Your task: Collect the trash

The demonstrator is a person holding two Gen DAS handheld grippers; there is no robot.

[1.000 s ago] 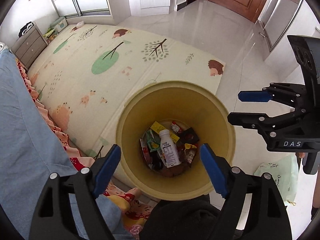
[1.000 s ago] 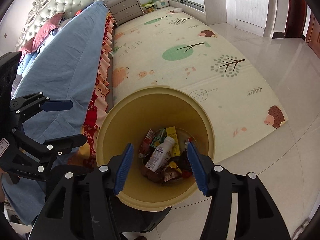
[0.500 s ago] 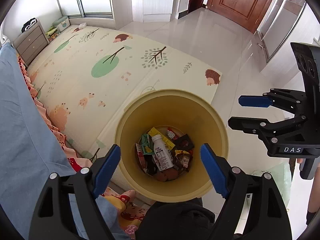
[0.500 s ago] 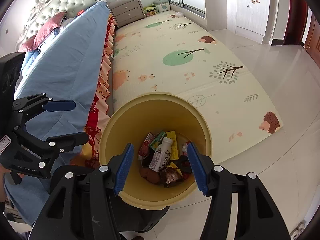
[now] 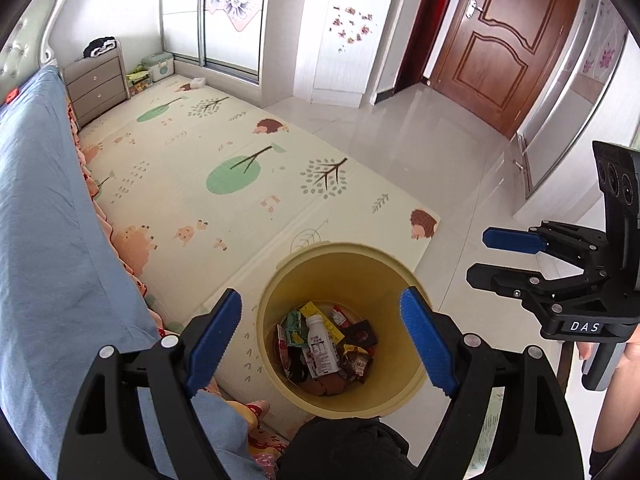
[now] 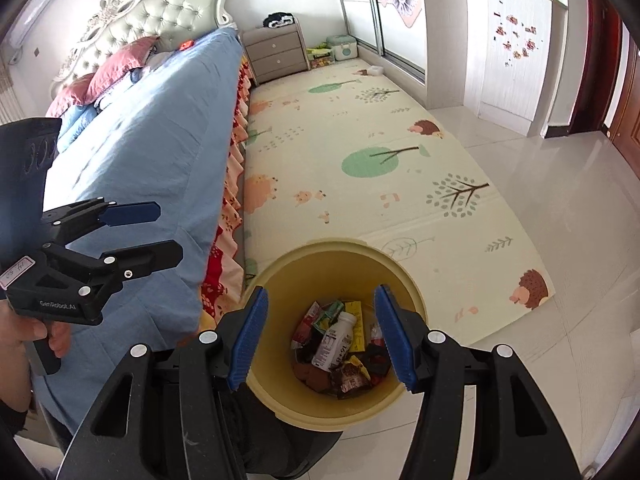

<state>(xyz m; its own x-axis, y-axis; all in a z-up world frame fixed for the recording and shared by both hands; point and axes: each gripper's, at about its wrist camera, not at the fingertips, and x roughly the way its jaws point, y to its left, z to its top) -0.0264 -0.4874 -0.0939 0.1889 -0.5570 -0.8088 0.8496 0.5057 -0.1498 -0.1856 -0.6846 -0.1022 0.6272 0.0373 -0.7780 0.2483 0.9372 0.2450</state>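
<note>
Beside the bed (image 6: 132,152), at the play mat's (image 5: 224,184) near corner, stands a yellow bin (image 5: 340,264), upright on pale floor tiles. At its bottom lies the trash: a white bottle (image 5: 320,346) on its side among crumpled wrappers (image 6: 348,374). Above the bin, left gripper (image 5: 320,344) jaws spread wide, holding nothing. Right gripper (image 6: 322,338) likewise parted and empty, blue pads either side of the bin's mouth.

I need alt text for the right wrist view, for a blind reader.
An open right gripper, empty, hangs above a yellow trash bin holding a white bottle and snack wrappers. The left gripper, also open, is beside a blue bed.
</note>
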